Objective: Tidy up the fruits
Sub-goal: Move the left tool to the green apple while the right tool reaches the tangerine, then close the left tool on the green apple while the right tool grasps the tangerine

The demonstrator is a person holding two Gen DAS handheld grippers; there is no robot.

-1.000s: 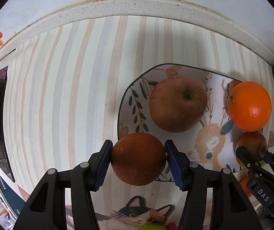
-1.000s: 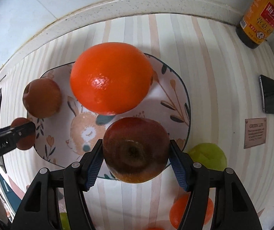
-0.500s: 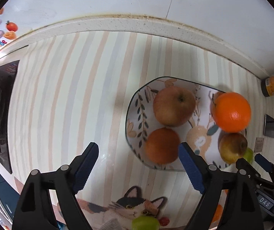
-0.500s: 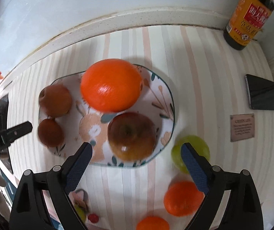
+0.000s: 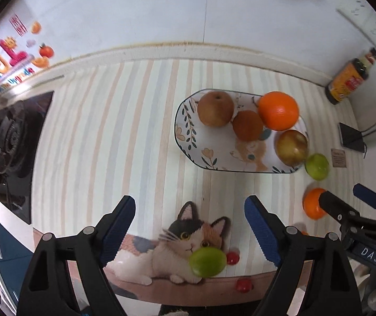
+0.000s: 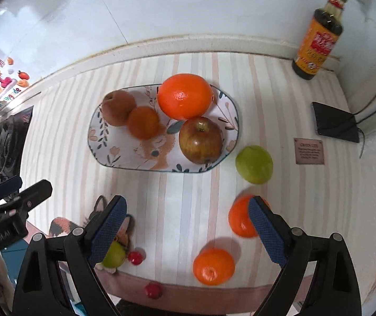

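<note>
The oval patterned plate (image 6: 101, 155) holds a brown pear (image 6: 118, 108), a small brown-orange fruit (image 6: 143, 122), a big orange (image 6: 184, 96) and a red-green apple (image 6: 201, 140). On the striped mat beside it lie a green fruit (image 6: 253, 164), two oranges (image 6: 213, 266) and, near the front edge, a smaller green fruit (image 5: 208, 261) with small red fruits (image 5: 232, 258). My left gripper (image 5: 190, 210) hangs open above the cat picture, holding nothing. My right gripper (image 6: 188, 208) is open too, high over the mat, one finger (image 6: 264, 231) covering part of an orange (image 6: 238, 221).
A soy sauce bottle (image 6: 317, 34) stands in the back right corner. A black device with a cable (image 6: 335, 122) and a small plaque (image 6: 309, 150) lie at the right. A gas stove (image 5: 11, 142) is at the left. The counter's front edge runs just below the grippers.
Both grippers opened, leaving the brown-orange fruit and the apple on the plate, then rose and drew back toward the front edge. The brown-orange fruit now rests between pear and big orange.
</note>
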